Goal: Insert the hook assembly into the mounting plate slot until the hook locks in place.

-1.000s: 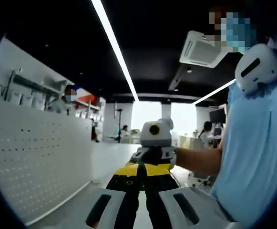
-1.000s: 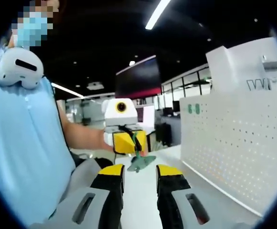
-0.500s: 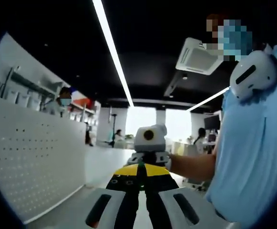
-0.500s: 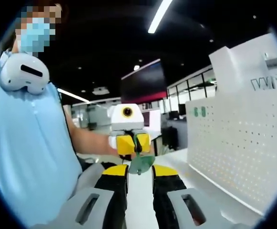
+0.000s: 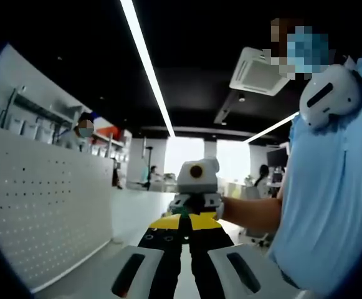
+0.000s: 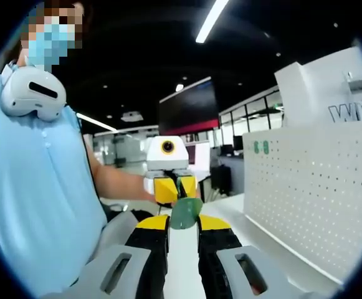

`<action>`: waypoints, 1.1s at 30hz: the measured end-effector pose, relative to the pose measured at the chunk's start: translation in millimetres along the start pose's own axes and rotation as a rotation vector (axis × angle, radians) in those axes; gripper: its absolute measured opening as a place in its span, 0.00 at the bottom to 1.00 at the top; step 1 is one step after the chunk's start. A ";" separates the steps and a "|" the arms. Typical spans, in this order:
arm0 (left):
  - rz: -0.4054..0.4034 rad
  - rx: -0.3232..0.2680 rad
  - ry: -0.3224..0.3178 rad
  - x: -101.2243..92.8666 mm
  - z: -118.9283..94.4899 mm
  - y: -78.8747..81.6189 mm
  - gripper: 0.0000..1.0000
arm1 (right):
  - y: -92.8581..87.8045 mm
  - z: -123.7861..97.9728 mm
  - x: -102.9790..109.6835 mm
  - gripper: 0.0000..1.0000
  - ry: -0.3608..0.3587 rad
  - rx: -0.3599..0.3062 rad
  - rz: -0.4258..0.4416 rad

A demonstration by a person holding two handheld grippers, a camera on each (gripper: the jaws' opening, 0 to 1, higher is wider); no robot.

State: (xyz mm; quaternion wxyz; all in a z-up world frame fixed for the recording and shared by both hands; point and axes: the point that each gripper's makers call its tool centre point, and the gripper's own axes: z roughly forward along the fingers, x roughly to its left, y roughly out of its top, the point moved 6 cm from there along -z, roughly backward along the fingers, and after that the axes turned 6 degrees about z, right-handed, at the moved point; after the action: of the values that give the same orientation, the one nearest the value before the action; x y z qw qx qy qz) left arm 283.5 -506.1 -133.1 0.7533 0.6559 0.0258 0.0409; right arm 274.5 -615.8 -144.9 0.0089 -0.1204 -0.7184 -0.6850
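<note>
In the left gripper view, the left hand-held gripper (image 5: 181, 233) rises from 6 o'clock with its yellow-tipped jaws pressed nearly together on a thin dark stem, apparently the hook assembly (image 5: 182, 215), though the part is too small here to be sure. Straight ahead, the right hand-held gripper (image 5: 196, 198) faces it head-on; over the last second it has crept closer and risen slightly, so the two tools now nearly meet. A white pegboard (image 5: 37, 212) stands at 9 o'clock on the white bench (image 5: 137, 212), and the person's light-blue shirt (image 5: 330, 205) takes up 3 o'clock.

In the right gripper view, the right hand-held gripper (image 6: 183, 225) has its jaws drawn in around a green plate-like piece (image 6: 185, 213), likely the mounting plate; a second ago that piece sat farther off and tilted, with the jaws wider. The left hand-held gripper (image 6: 173, 187) holds the dark hook stem just above the plate, touching or nearly so. That suggests insertion is beginning, locking not yet confirmed. The pegboard at 3 o'clock stands well apart; nothing blocks the path.
</note>
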 end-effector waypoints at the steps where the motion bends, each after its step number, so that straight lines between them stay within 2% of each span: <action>1: 0.002 0.004 0.001 0.1 -0.4 -0.1 0.03 | 0.0 -0.1 0.0 0.15 -0.001 0.001 0.000; 8: 0.034 0.055 0.002 0.3 -2.2 -1.6 0.04 | -2.6 0.8 -0.2 0.15 -0.007 0.017 0.003; 12: 0.045 0.130 0.003 0.4 -1.9 -7.4 0.12 | -4.1 0.6 -1.1 0.15 -0.014 0.033 0.003; 15: 0.059 0.132 0.002 0.5 -1.9 -8.2 0.11 | -8.2 2.1 -2.4 0.15 -0.025 0.067 -0.004; 17: 0.064 0.136 -0.002 0.4 -1.3 -8.5 0.10 | -8.7 1.9 -2.5 0.15 -0.023 0.066 -0.002; 21: 0.104 0.185 -0.018 -1.3 0.5 -12.6 0.07 | -10.5 1.9 -2.7 0.15 -0.021 0.077 0.001; 26: 0.121 0.219 -0.022 -1.1 1.8 -16.2 0.06 | -11.3 2.7 -2.7 0.15 -0.020 0.092 -0.006; 33: 0.121 0.235 -0.023 -1.2 2.3 -19.8 0.05 | -15.6 3.5 -3.3 0.15 -0.021 0.124 -0.007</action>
State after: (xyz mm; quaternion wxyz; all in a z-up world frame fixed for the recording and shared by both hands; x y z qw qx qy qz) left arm 283.1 -511.2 -152.4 0.6675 0.7406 -0.0178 0.0753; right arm 275.3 -613.3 -161.0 0.0064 -0.1242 -0.7600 -0.6380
